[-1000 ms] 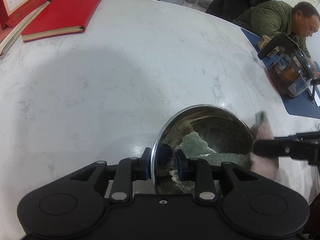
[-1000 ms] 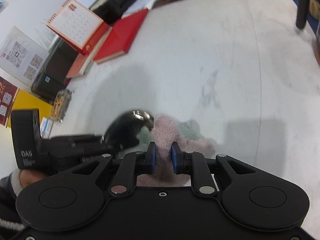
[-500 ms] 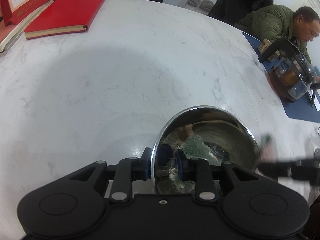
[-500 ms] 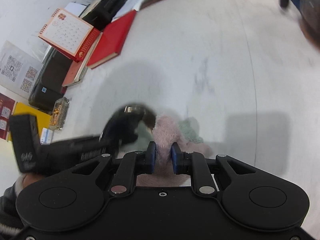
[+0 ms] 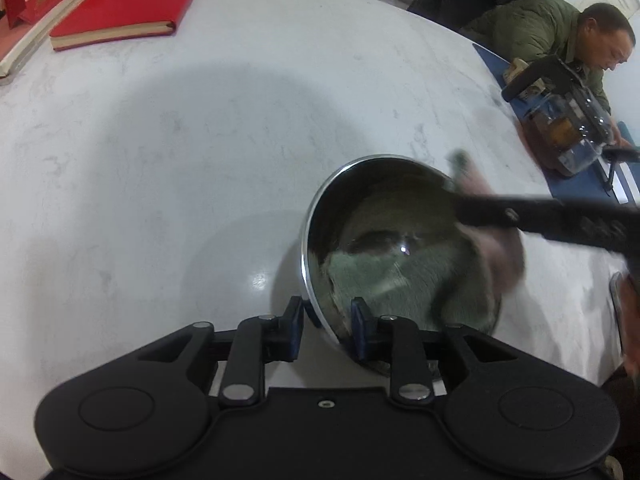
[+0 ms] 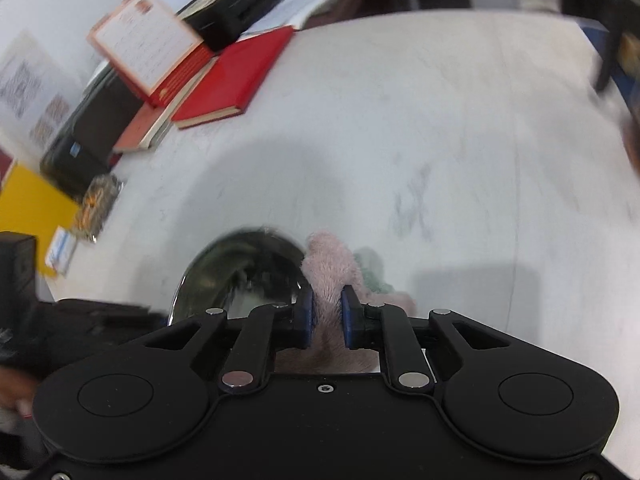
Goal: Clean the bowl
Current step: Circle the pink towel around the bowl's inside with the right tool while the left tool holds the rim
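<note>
A shiny steel bowl (image 5: pixel 384 184) is tilted on the white table, and my left gripper (image 5: pixel 326 314) holds its near rim. One pad is outside the wall and one inside, and the jaws are closing on it. A fluffy pink and green cloth (image 5: pixel 404 280) lies inside the bowl and over its right rim. One of the right gripper's fingers (image 5: pixel 504 212) reaches in from the right, blurred. In the right wrist view my right gripper (image 6: pixel 327 314) pinches the pink cloth (image 6: pixel 330 268), jaws closing on it, beside the bowl (image 6: pixel 240 264).
A red book (image 5: pixel 128 0) and a desk calendar (image 6: pixel 144 44) lie with stacked books at the table's far left. A glass kettle (image 5: pixel 568 132) stands on a blue mat at the right. A seated person in a green jacket (image 5: pixel 528 28) is behind it.
The right gripper drew the cloth out past the bowl's right rim, then swept it back in. The bowl now sits a little higher in the left wrist view.
</note>
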